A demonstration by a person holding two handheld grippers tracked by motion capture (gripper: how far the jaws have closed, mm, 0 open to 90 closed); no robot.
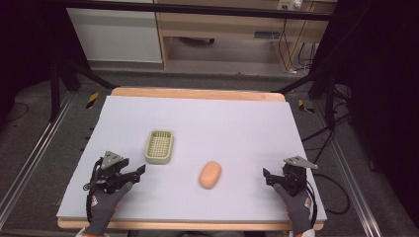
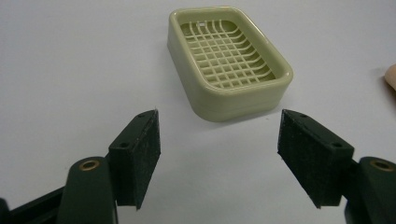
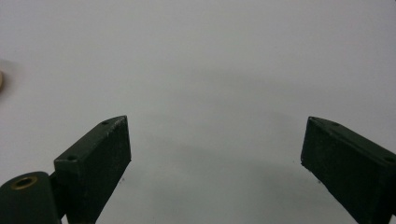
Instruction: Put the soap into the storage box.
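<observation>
The pale green rectangular plastic soap dish (image 2: pixel 229 63) is seen just ahead of the left gripper (image 2: pixel 218 140), whose fingers (image 2: pixel 144 154) are spread wide near the counter's (image 1: pixel 222 118) front-left corner. The right gripper (image 3: pixel 215 154) is likewise held wide, empty.

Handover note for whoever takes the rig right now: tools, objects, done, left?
Left tool: open, holding nothing, low over the table near the left front, aimed at the soap dish.
Right tool: open, holding nothing, at the right front.
Soap dish: green, upright, nothing in it, left of centre.
Soap: orange bar lying on the white table between the tools, apart from the dish.
Done: nothing grasped.
Left: probably pick the soap and set it in the dish.
</observation>
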